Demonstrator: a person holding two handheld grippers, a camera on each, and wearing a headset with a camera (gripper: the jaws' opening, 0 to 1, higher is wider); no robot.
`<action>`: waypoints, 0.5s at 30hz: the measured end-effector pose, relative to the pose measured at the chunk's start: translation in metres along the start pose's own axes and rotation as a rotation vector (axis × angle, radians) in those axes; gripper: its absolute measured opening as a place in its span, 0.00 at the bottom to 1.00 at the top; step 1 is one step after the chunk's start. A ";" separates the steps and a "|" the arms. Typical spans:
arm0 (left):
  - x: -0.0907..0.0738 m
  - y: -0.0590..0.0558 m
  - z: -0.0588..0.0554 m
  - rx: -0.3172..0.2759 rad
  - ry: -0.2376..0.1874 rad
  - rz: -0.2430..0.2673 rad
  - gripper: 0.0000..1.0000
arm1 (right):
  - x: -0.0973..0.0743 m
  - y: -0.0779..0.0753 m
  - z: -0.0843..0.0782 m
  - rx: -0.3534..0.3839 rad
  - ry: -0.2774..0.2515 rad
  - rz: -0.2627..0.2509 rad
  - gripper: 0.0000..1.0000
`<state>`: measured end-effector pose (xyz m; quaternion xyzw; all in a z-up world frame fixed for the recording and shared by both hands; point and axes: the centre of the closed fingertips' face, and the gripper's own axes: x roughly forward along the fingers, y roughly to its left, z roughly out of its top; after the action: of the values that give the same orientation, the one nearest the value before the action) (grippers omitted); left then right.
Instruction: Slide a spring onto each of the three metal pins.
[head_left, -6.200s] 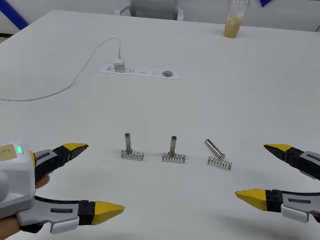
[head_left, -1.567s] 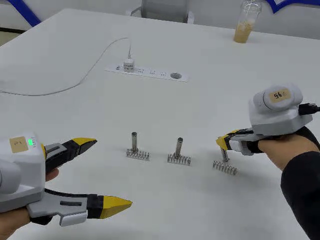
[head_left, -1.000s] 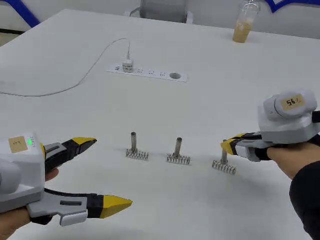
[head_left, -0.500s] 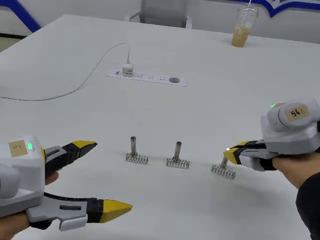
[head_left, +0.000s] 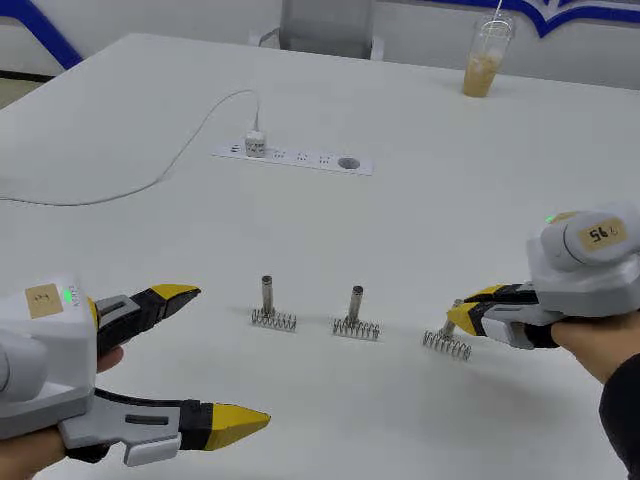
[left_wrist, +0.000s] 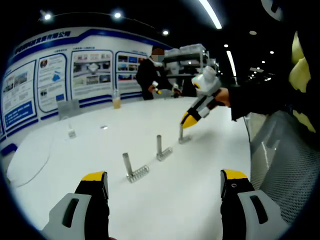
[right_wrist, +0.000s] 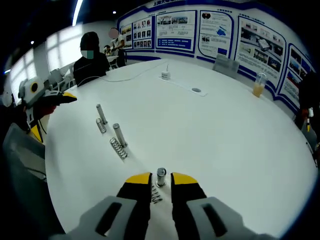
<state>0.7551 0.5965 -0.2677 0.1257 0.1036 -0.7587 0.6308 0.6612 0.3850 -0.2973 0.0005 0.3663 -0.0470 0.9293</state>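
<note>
left gripper (head_left: 230, 355) nearest, near-left of the middle pin (head_left: 356, 302), well apart; jaws wide open, nothing held

three springs lie flat on the table (head_left: 420, 200), none on a pin yet; middle spring (head_left: 356, 329) at the middle pin's near foot; left spring (head_left: 273, 320) and right spring (head_left: 446, 346) either side of it

left pin (head_left: 267, 292) stands upright left of the middle pin; right pin (head_left: 447, 325) stands right of it, between the tips of the right gripper (head_left: 458, 318); jaws a narrow gap apart, a sliver showing each side in the right gripper view, so I read it as not clamped; can't tell if that pin is plumb

risks:
- a jaw dragging the right pin tips it
- pins look free-standing on a slick top; an off-axis push with a spring topples one
- springs sit at the pin feet; reaching for one can bump its pin
- a small coil pinched across its turns can squirt out

materials: tapered yellow tips on black fingers, pale plastic bodies; springs fine bright wire; pins plain flat-topped steel-grey cylinders; table white and smooth

beyond the middle pin: white power strip (head_left: 300, 158); farthest, a clear cup (head_left: 482, 60) of tan drink
</note>
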 end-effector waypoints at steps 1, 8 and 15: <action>0.000 0.000 0.000 0.000 0.000 -0.001 0.95 | -0.001 -0.001 -0.001 -0.003 0.002 0.000 0.16; 0.001 -0.002 0.000 0.002 0.000 -0.005 0.95 | -0.003 0.001 -0.017 -0.069 0.017 0.058 0.17; 0.002 -0.004 0.000 0.003 0.001 -0.009 0.94 | -0.002 0.005 -0.027 -0.120 0.024 0.136 0.18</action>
<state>0.7512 0.5951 -0.2680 0.1266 0.1031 -0.7617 0.6271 0.6418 0.3910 -0.3161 -0.0298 0.3787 0.0383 0.9242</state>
